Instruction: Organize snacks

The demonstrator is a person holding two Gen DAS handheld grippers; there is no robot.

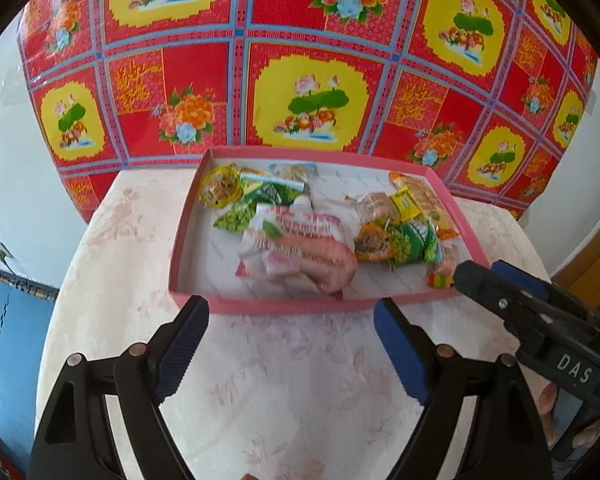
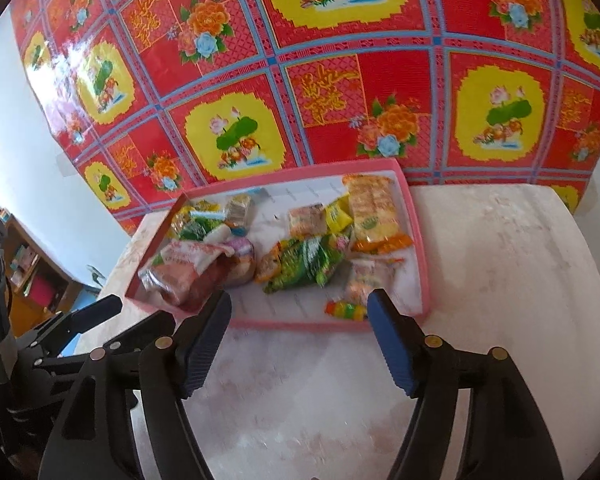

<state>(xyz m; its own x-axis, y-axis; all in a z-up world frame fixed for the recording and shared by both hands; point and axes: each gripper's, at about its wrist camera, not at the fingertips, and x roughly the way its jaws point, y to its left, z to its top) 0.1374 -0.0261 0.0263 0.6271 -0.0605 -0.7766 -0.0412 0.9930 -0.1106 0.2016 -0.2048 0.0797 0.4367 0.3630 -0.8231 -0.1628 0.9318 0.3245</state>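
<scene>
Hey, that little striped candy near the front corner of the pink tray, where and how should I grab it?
Pinch the small striped candy across its narrow middle, coming down from above with the open right hand-held gripper. It lies flat and lengthwise along the pink tray's front wall, apart from the green packets, so a side approach would probably hit the rim.
</scene>
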